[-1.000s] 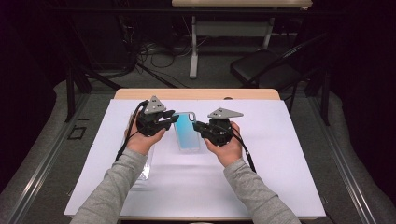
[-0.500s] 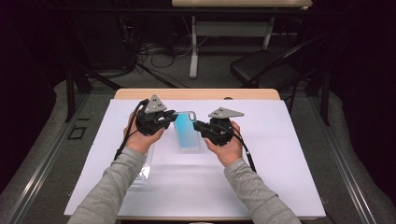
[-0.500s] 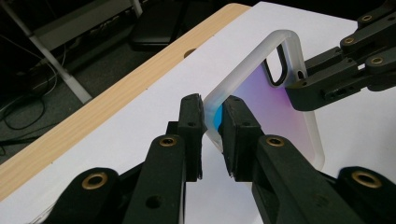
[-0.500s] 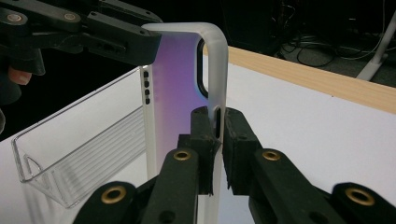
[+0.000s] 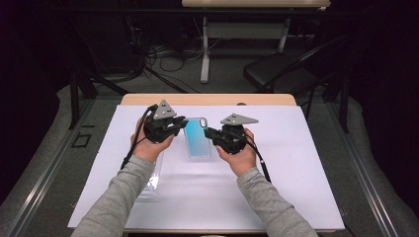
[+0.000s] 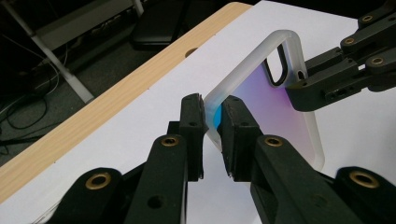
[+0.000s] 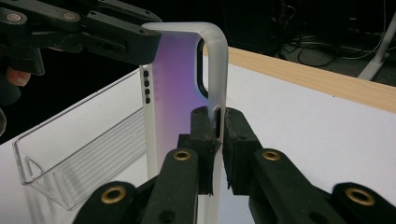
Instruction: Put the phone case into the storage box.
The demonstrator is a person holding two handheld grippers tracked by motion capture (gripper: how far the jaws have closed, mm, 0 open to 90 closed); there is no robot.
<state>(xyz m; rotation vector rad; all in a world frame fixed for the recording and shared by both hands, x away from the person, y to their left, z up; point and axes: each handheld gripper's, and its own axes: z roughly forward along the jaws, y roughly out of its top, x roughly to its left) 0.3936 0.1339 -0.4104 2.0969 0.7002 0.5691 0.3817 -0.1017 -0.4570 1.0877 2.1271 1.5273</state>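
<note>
A phone case [image 5: 197, 140] with a frosted rim and a blue-to-purple back is held between both grippers over the white sheet. My left gripper [image 5: 182, 123] is shut on its left long edge near the top corner. In the left gripper view the pads [image 6: 212, 112] pinch the rim of the case [image 6: 275, 100], and the right gripper [image 6: 303, 86] clamps the far edge beside the camera cutout. My right gripper [image 7: 217, 121] is shut on the rim of the case [image 7: 177, 84] at a side slot. The left gripper [image 7: 140, 44] grips the opposite edge.
A clear plastic box [image 5: 154, 173] lies on the white sheet [image 5: 296, 173] under the left forearm, also visible as an open clear box [image 7: 79, 149] behind the case. The wooden table edge [image 5: 207, 99] runs along the back, with a chair [image 5: 276, 74] and cables beyond.
</note>
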